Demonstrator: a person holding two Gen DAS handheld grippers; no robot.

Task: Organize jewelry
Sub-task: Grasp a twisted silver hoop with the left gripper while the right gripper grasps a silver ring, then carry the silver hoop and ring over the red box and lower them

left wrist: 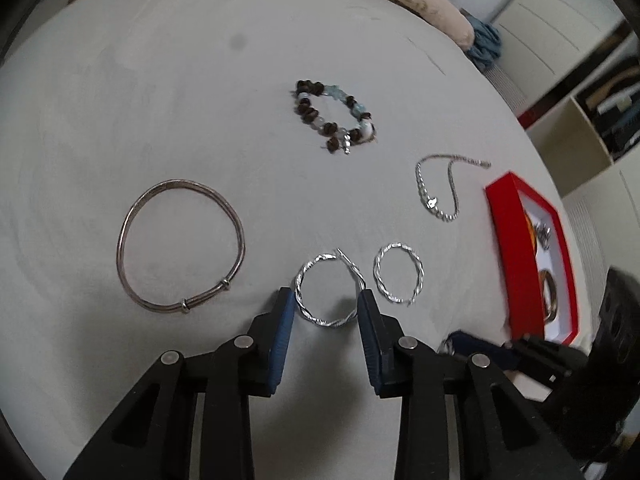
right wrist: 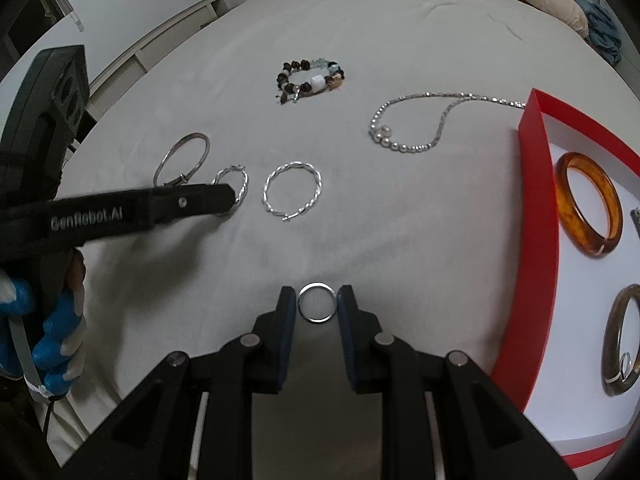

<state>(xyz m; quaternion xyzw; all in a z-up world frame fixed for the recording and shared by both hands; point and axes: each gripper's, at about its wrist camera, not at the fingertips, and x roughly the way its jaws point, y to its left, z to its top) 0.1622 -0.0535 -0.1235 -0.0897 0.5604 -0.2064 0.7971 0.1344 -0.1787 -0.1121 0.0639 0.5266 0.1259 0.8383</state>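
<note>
From my left wrist camera, the left gripper (left wrist: 326, 304) sits low in the centre of the frame with its blue pads spread apart, straddling one twisted silver hoop earring (left wrist: 329, 291) that lies flat on the white bedsheet (left wrist: 140, 100); the pads are beside the hoop's edges, and I can't tell whether they touch it. Just right of it lies the second hoop earring (left wrist: 398, 273), free on the sheet. At the left middle of the frame I see a thin metal bangle (left wrist: 181, 245), and above centre a beaded bracelet (left wrist: 334, 116) with dark and pale beads. To the right, a silver chain necklace (left wrist: 444, 188) trails toward the red box (left wrist: 505, 240) at the right edge, where a few pieces already rest on its white lining. From my right wrist camera, the right gripper (right wrist: 317, 304) is at the bottom centre, its pads set either side of a small plain ring (right wrist: 316, 303); they look very close to it, but I can't tell whether they are gripping it or only flanking it. In the right of that frame the red box (right wrist: 534, 208) holds an amber bangle (right wrist: 588, 204) and a darker bangle (right wrist: 622, 340) below it. The left gripper's finger reaches in from the left over the first earring (right wrist: 236, 184), with a blue-gloved hand (right wrist: 56, 344) in the lower left corner.
</note>
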